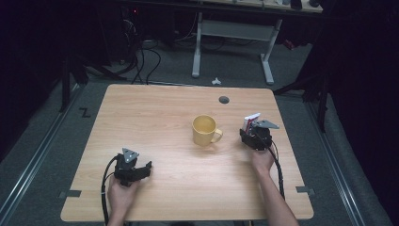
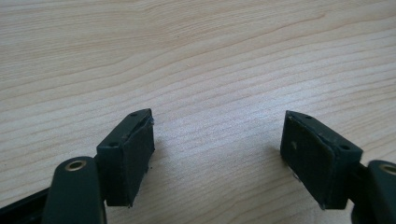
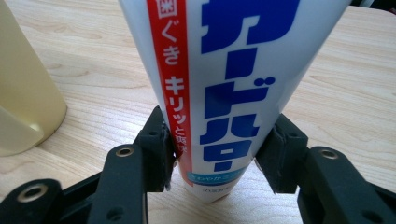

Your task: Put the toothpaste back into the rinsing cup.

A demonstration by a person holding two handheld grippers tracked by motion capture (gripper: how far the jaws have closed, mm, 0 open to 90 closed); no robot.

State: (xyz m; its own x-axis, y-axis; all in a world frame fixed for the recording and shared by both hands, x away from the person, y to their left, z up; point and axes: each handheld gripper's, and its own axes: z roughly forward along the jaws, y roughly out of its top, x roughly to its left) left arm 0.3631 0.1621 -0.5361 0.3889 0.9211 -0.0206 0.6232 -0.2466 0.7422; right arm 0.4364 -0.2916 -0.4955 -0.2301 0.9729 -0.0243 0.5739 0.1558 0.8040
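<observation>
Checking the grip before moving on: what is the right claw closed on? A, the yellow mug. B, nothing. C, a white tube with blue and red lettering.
C: the right claw has its jaws pressed on both sides of the white tube; the yellow mug stands apart beside it.

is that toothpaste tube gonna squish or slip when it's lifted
The toothpaste tube looks soft-walled, so it will probably dent where the right gripper pinches it. Its glossy skin may slip. It is likely light, and tapers wider above the pads, which may help.
</observation>
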